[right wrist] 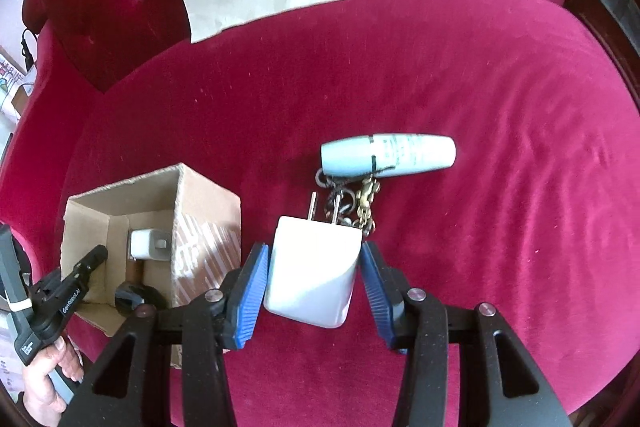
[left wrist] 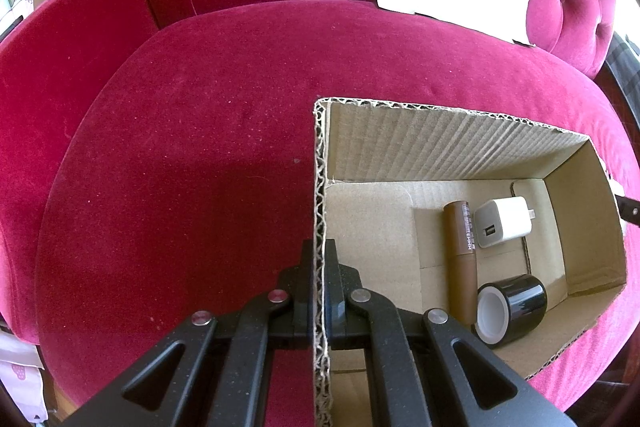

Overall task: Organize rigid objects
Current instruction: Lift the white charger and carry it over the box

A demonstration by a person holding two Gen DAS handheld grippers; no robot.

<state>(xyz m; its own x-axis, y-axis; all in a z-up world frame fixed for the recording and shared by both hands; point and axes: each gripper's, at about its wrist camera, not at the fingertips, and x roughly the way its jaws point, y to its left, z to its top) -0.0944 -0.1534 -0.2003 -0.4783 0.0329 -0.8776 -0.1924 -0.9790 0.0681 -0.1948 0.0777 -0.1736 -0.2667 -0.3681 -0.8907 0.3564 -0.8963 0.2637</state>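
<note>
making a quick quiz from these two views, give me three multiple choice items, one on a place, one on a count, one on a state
1. Where does the pale blue tube lie?
A. inside the box
B. on the red cushion, beyond the charger
C. on the paper

2. How many things lie in the box?
A. three
B. one
C. five

3. What is the left gripper doing?
A. hanging open over the cushion
B. shut on the brown tube
C. shut on the box wall

Answers:
1 B: the right wrist view shows it on the cushion, past the white charger that sits between the right gripper fingers, which do not visibly touch it.
2 A: a brown tube, a small white charger and a black roll.
3 C: its fingers pinch the corrugated edge from both sides.
</note>
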